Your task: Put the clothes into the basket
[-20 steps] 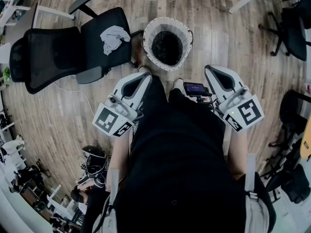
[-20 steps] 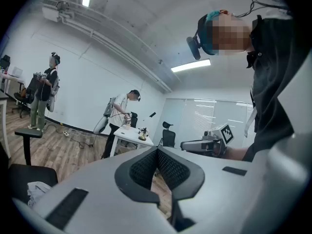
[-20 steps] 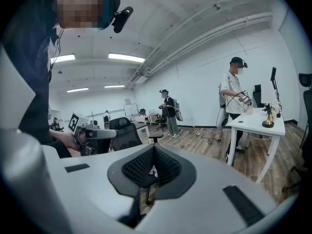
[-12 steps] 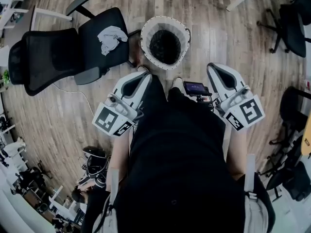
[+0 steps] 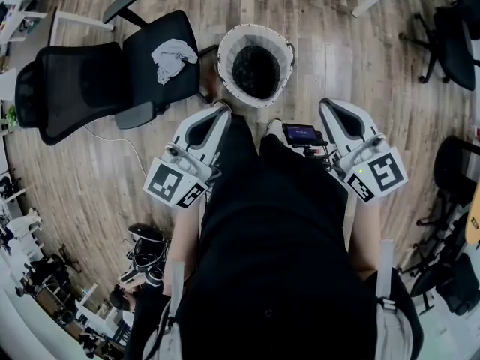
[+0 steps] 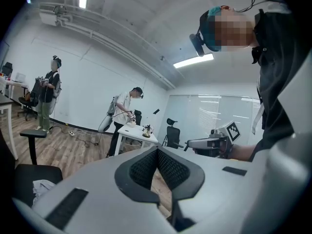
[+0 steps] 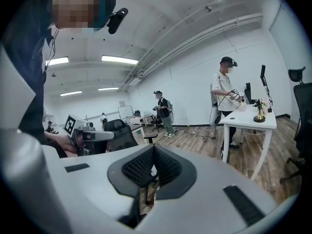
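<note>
Wood floor [image 5: 337, 36], chair [image 5: 75, 88] beside basket [image 5: 225, 51].
Cloth [image 5: 173, 57] is seen on chair, forward-left of nearer left tongs [image 5: 220, 110]; those and right tongs [image 5: 328, 105] are pressed together, empty.

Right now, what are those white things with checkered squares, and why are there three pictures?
They are two hand-held tools with pinching jaws. A person holds the left gripper and the right gripper. One picture looks down from a camera on the person's head; the other two come from cameras riding on each gripper. Both pairs of jaws are shut, holding nothing. On the wooden floor stands a white basket with something dark inside. Beside it, a pale cloth lies on a black chair.
</note>
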Demonstrator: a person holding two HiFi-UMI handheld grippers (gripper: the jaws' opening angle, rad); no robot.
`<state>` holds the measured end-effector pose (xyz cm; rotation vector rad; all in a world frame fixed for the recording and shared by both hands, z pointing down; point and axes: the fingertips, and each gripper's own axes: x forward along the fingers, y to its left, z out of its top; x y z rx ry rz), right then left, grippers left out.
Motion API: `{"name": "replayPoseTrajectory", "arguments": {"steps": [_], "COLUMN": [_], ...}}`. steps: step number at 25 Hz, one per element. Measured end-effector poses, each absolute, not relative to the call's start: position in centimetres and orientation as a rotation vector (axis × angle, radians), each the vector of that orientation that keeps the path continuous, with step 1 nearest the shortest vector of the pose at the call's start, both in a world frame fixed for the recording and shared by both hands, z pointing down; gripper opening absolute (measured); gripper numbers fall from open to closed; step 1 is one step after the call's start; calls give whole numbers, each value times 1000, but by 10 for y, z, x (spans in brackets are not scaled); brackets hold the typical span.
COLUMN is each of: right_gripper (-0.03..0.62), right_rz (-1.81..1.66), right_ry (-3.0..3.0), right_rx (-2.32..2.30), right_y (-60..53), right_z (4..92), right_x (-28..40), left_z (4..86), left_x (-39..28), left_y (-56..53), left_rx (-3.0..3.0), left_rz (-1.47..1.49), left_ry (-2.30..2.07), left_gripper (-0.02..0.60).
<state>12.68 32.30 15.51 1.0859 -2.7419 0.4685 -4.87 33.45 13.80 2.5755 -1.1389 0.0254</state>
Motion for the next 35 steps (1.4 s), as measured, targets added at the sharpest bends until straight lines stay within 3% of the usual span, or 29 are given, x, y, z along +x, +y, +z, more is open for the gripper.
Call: {"name": "replayPoseTrajectory", "arguments": {"steps": [19, 35], "right_gripper": [15, 17], "right_rz": [516, 477], "right_ry": [-2685, -2645], "right_rx": [1143, 1128], "right_y": [281, 176], "right_z": [164, 150], "right_x": [117, 24], "left_z": [164, 179], "left_x": [-69, -146], "left_y": [291, 183], "left_rx": [2526, 2534], "left_rz": [78, 93], "left_ry": [-1123, -1061], "left_gripper": [12, 12]}}
